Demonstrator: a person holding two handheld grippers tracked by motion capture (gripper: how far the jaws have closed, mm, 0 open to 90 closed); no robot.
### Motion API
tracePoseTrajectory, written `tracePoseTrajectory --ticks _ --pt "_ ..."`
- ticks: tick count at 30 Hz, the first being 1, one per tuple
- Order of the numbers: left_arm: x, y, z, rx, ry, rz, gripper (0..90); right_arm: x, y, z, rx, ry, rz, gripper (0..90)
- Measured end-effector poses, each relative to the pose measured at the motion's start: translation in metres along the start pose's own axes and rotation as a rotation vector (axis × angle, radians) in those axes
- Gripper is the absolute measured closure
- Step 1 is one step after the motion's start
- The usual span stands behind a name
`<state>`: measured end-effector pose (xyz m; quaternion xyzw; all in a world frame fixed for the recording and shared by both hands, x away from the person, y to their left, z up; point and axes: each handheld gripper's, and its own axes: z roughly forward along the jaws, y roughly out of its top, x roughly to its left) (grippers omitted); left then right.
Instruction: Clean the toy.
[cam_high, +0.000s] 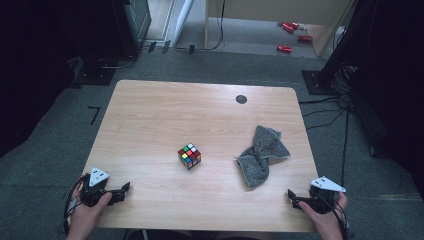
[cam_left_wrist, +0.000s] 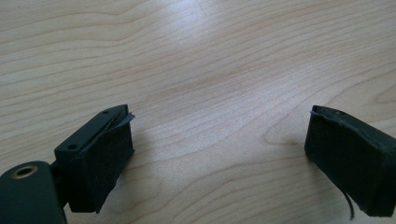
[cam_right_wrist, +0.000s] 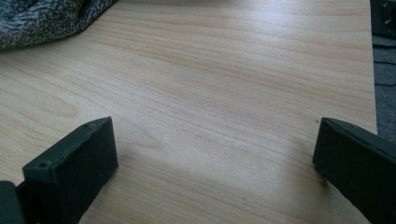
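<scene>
**A:** Cube (cam_high: 189, 156) first, since everything else hangs off it in the high view. It's a scrambled colour cube, red, green, yellow, white and blue stickers showing, sitting flat near the middle of the wooden table (cam_high: 165, 110) with one corner turned toward the person.

**B:** And the cloth?

**A:** Grey towel (cam_high: 262, 155), bunched up and pinched in the middle like a bow, lies to the right of the cube and well apart from it. Left gripper (cam_high: 120, 190) sits down-left of the cube at the near edge of the table, right gripper (cam_high: 291, 196) down-right of it, just below the towel's lower end. Neither one touches anything but the hand holding it. Lots of bare wood all round the cube, and a small dark round spot (cam_high: 241, 99) far behind it to the right.

**B:** Left gripper view?

**A:** Jaws spread wide, plain wood grain between them, nothing gripped.

**B:** Right gripper view?

**A:** Same deal, jaws wide apart over bare wood. The towel's fuzzy grey edge (cam_right_wrist: 42, 18) pokes in at the top left, clear of the jaws. The table's edge runs down the right side with grey floor (cam_right_wrist: 385, 70) past it.
</scene>
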<state>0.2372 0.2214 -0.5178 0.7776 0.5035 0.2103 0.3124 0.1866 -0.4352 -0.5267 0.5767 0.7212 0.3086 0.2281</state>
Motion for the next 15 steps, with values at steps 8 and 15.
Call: tracePoseTrajectory --ticks 8,15 --pt "0.0 0.0012 0.0011 0.0 0.002 -0.003 8.1 0.0 0.0 0.0 0.0 0.0 0.001 0.0" --pt "0.0 0.0012 0.0011 0.0 0.002 -0.003 8.2 0.0 0.0 0.0 0.0 0.0 0.001 0.0"
